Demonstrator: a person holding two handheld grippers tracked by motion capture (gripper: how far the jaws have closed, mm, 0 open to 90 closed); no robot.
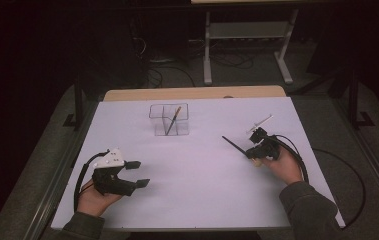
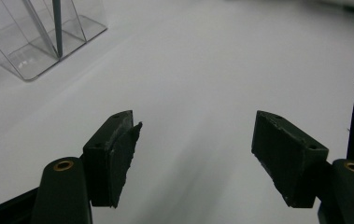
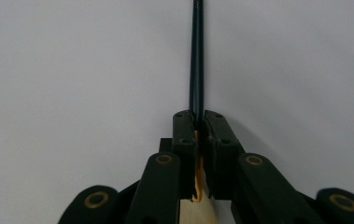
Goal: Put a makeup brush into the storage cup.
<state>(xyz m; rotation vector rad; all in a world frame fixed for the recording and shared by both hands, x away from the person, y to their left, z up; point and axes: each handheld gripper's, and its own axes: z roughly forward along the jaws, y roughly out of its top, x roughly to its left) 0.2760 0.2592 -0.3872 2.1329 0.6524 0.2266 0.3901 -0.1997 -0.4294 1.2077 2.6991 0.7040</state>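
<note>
High view: your right gripper (image 1: 255, 148) sits at the right side of the white table (image 1: 202, 200), its jaws clamped on a thin dark brush (image 1: 233, 144) whose slim end juts out ahead of the claw, up and to the left, while the pale wooden end shows just behind the jaws against your hand. A small white item lies just beyond this claw; what it is cannot be told. Well ahead and to the left of the claw stands the clear divided holder (image 1: 169, 120), with one stick-like tool (image 1: 173, 121) already leaning inside. Your left gripper (image 1: 138, 173) rests near the table's left edge, jaws spread and holding nothing, with the holder well ahead of it and to its right. Left gripper view: the two black pads (image 2: 114, 156) stand wide apart over bare table, and the holder (image 2: 39, 37) lies far ahead of the claw, off to its left. Right gripper view: the jaws are pressed together on the brush (image 3: 197, 60), which runs straight out from between them across the table; the wooden end shows just behind the pads. Judged progress: one tool is stowed, the second is gripped but appears not yet lifted; you still have to carry it to the holder and drop it in.
</note>
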